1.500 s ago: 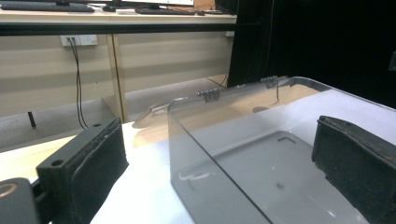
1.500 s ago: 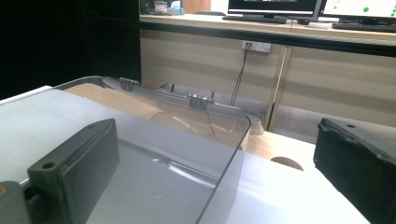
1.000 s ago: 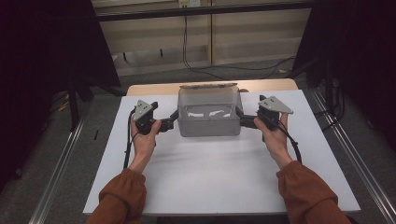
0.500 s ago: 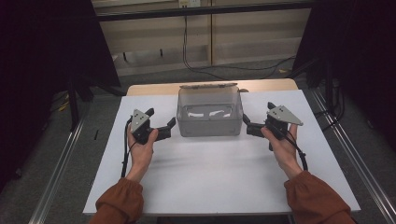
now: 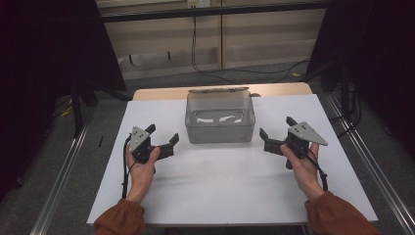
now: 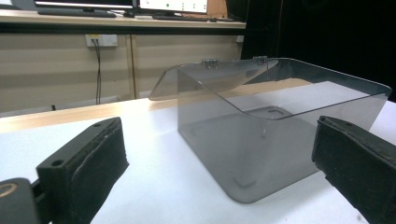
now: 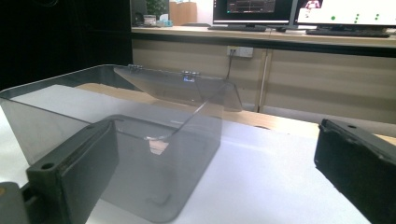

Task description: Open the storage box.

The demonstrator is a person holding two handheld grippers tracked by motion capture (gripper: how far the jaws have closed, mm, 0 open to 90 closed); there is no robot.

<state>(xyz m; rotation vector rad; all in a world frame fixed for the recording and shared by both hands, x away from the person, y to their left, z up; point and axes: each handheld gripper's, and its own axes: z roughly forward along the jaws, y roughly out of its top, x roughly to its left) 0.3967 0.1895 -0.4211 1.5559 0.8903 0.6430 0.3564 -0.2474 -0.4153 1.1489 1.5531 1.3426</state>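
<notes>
A clear grey plastic box (image 5: 220,128) stands empty at the middle of the white table sheet (image 5: 225,186), its hinged lid (image 5: 219,90) swung open behind it. My left gripper (image 5: 162,134) rests on the sheet to the box's front left, open and holding nothing. My right gripper (image 5: 276,127) sits to the box's front right, open and empty too. In the left gripper view the box (image 6: 280,135) lies ahead between the spread jaws, and the left gripper (image 6: 219,182) is apart from it. In the right gripper view the box (image 7: 116,140) stands ahead to the left of the right gripper (image 7: 215,177).
The sheet covers a wooden table (image 5: 161,93) whose far edge shows behind the box. Metal rails (image 5: 63,176) run along both sides on the floor. Cables (image 5: 195,54) hang at the back wall. Monitors (image 7: 289,9) sit on a far desk.
Both grippers have drawn back from the box's sides toward the person, ending lower and a little farther out. The box has stayed put.
</notes>
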